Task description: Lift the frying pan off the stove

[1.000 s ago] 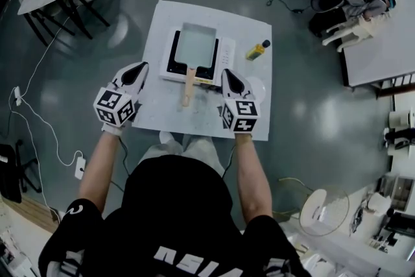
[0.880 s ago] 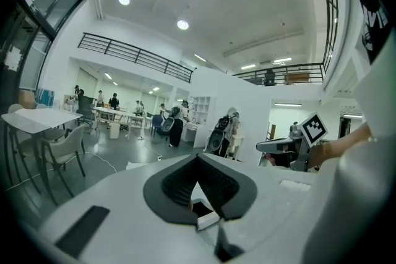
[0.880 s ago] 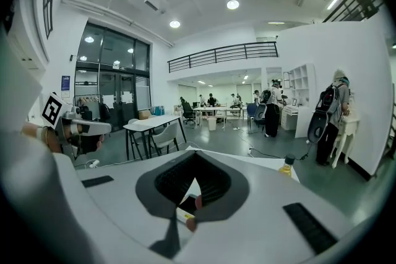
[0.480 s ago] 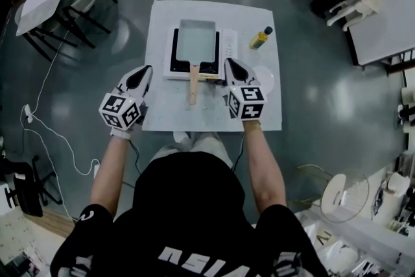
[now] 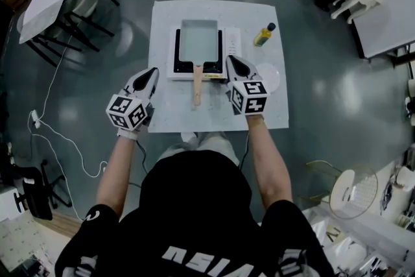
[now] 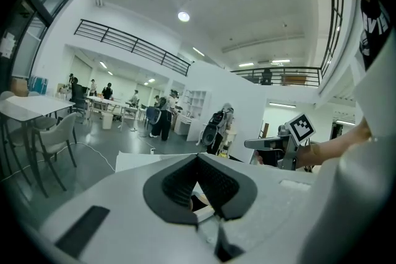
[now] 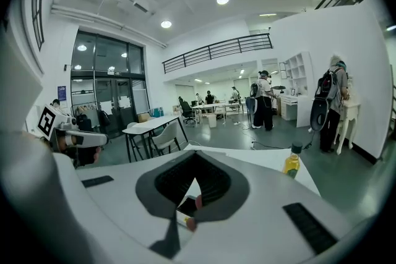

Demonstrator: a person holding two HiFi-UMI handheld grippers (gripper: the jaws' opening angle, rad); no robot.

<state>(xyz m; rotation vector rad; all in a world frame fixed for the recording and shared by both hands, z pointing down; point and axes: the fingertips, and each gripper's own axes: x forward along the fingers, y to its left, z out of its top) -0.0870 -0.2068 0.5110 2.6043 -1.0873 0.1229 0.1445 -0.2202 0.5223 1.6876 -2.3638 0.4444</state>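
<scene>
Left tool [image 5: 152, 73] and right tool [image 5: 231, 61], closed empty, flank the frying pan [image 5: 198, 42]; 1 bottle [image 5: 264, 35] beside stove [image 5: 177, 52].

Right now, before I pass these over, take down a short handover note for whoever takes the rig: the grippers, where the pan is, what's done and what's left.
Left hand-held gripper: shut, empty, at the left edge of the table.
Right hand-held gripper: shut, empty, by the stove's near right corner.
Frying pan: sits on the stove, its wooden handle pointing toward you, between the two grippers.
Yellow bottle: stands to the right of the stove.
Done: nothing; the pan is not gripped.
Left: open a gripper, close it on the handle, and lift the pan off the stove.
</scene>
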